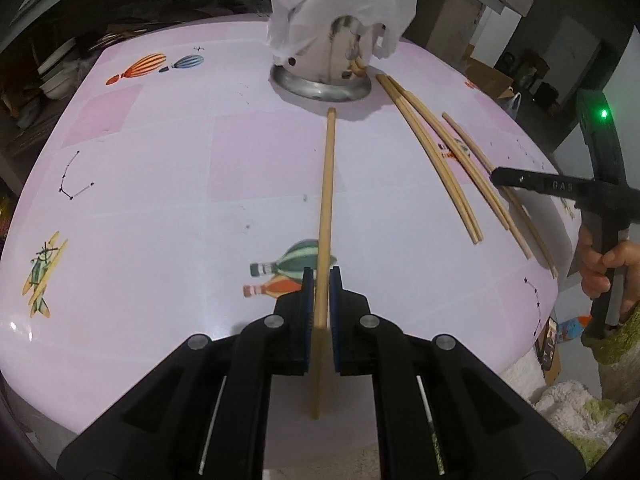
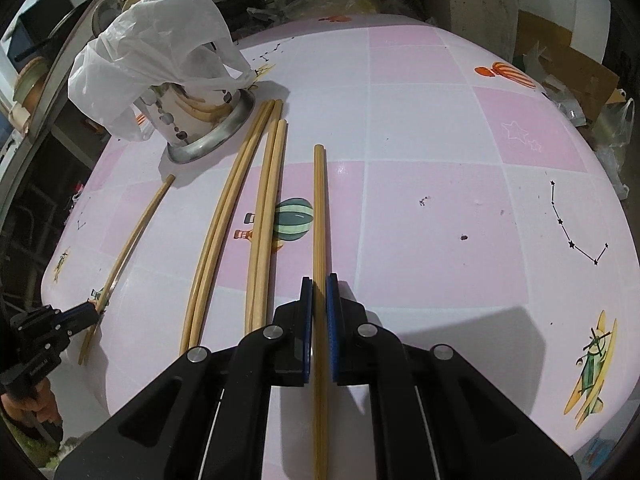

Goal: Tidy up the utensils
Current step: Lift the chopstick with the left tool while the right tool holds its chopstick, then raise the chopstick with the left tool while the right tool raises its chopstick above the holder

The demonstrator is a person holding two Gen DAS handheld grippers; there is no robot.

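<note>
At lower centre of each wrist view, one chopstick was gripped: by the left gripper [image 1: 319,280] and by the right gripper [image 2: 315,286]. Four loose chopsticks [image 2: 224,216] lay beside the metal holder [image 2: 200,120], its mouth hidden by a plastic bag [image 2: 160,48].

"DAS" in raised letters on the black right tool [image 1: 496,178] finger, nothing else legible

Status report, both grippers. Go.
Left gripper shut on a chopstick. Right gripper shut on another chopstick. Four loose chopsticks on the table. Bag drapes over the holder.
</note>
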